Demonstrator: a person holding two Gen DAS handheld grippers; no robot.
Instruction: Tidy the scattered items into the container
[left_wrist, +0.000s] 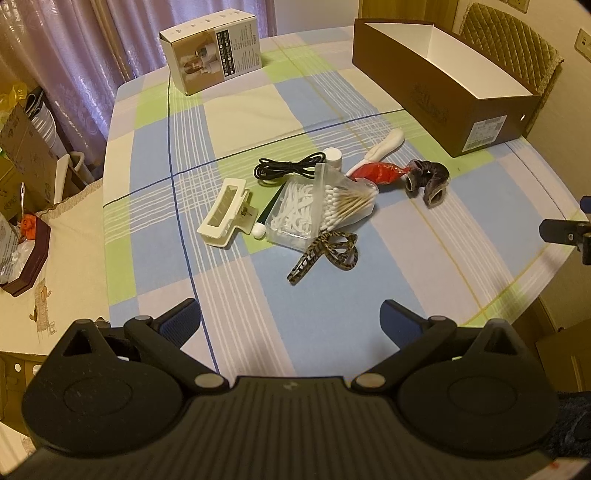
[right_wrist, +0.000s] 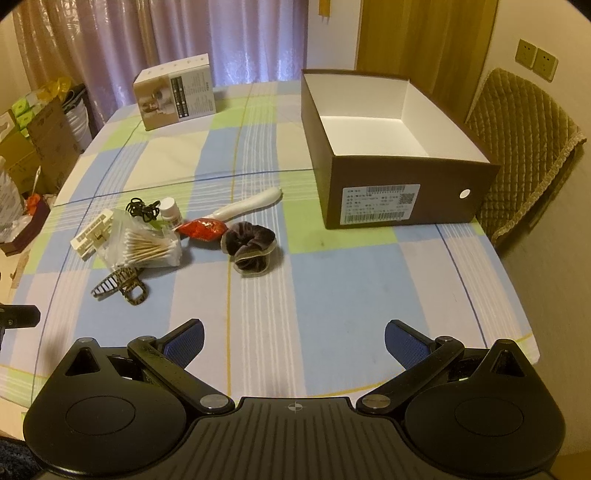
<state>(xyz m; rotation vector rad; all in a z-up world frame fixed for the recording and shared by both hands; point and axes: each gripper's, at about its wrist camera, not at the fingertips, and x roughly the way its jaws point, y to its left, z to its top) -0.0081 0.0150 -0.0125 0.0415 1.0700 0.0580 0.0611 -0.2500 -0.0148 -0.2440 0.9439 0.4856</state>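
Beside scrunchie (right_wrist: 249, 249) — empty shoebox (right_wrist: 369, 177)

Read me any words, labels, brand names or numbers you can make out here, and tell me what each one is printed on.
Nothing can be read for certain.
White label on the brown box: barcode, square code and lines of print, too small to read.
Gold mark on the brown box's long side: blurred.
White product box: dark panel of tiny print, unreadable.
Small white bottle: label blurred.
Cardboard cartons beside the table: printing unclear.
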